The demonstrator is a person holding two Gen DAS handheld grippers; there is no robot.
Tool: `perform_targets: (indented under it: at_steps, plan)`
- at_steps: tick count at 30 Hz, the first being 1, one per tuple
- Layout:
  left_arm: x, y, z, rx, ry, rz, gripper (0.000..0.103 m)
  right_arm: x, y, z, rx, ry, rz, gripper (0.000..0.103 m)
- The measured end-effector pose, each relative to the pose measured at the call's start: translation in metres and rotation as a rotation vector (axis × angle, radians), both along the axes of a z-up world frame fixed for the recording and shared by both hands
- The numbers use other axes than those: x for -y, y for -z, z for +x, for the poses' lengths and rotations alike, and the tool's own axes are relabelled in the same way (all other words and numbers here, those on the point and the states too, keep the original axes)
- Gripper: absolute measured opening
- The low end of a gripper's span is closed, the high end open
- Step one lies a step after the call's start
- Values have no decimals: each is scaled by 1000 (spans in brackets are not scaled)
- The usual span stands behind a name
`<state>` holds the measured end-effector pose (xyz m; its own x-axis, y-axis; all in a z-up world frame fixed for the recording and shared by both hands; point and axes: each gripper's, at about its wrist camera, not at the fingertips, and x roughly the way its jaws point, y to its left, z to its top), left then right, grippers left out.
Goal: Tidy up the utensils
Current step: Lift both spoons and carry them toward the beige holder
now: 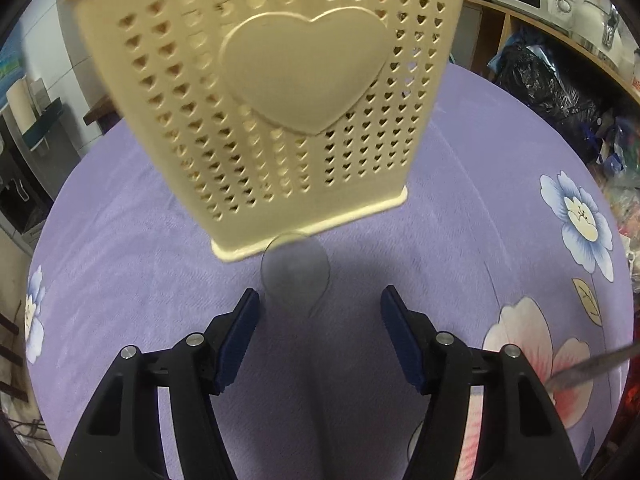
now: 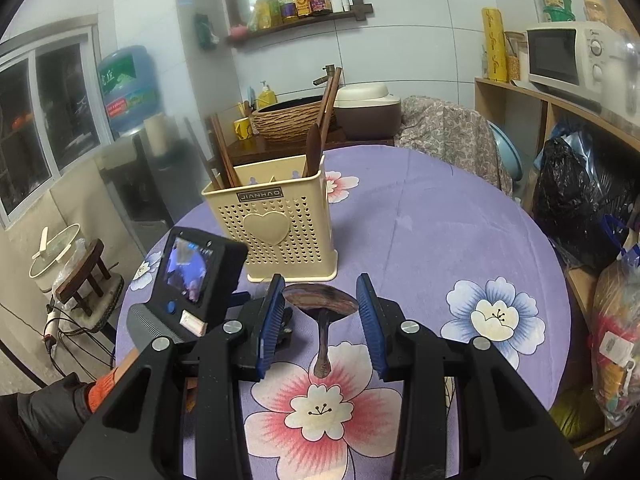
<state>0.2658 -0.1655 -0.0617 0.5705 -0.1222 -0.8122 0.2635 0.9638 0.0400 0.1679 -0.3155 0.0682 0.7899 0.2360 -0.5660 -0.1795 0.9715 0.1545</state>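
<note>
The left gripper (image 1: pixel 320 308) hangs low over the table (image 1: pixel 460 240) with its two blue-padded fingers (image 1: pixel 240 336) standing apart and nothing between them; just ahead of it lies a clear, round disc (image 1: pixel 295 272) touching the foot of the caddy. The right gripper (image 2: pixel 320 312) has its fingers apart too, one on each side of a dark wooden spoon (image 2: pixel 322 300) that lies flat on the cloth, bowl toward the caddy; I cannot tell whether the pads touch the bowl's edges.

There is one cream utensil caddy (image 2: pixel 280 220), pierced with small hearts and bearing one big raised heart on its face, standing upright on the purple flowered tablecloth (image 2: pixel 420 220). Inside it I count three or four long brown wooden utensils (image 2: pixel 314 148) leaning out of the top, some at the left corner and some at the right. One spoon is out on the table. A thin metal utensil (image 1: pixel 592 368) shows at the right edge of the left wrist view, blurred.

The left gripper's camera body with its small screen (image 2: pixel 192 268) sits just left of the right gripper, close by the caddy's lower left corner. A gloved hand with an orange cuff (image 2: pixel 100 392) holds it. Around the table: one microwave (image 2: pixel 568 60) on a shelf unit, a black bag (image 2: pixel 572 196), one water bottle (image 2: pixel 128 88) and a shelf of bottles (image 2: pixel 300 4).
</note>
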Motion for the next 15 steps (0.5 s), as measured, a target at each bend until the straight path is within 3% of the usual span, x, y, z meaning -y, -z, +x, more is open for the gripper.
perform_targets:
  at_steps: [5, 7, 12, 15]
  plan:
    - [4, -2, 12, -8, -18, 6, 49, -1, 4, 0, -8, -2, 3, 38]
    - [3, -2, 13, -3, -18, 1, 38, -2, 6, 0, -11, -5, 3, 38]
    - [4, -2, 11, 3, -10, 0, 36, -2, 6, 2, -15, -5, 4, 38]
    - [-2, -10, 5, 20, -10, -40, 36, -3, 7, 2, -17, -7, 3, 38]
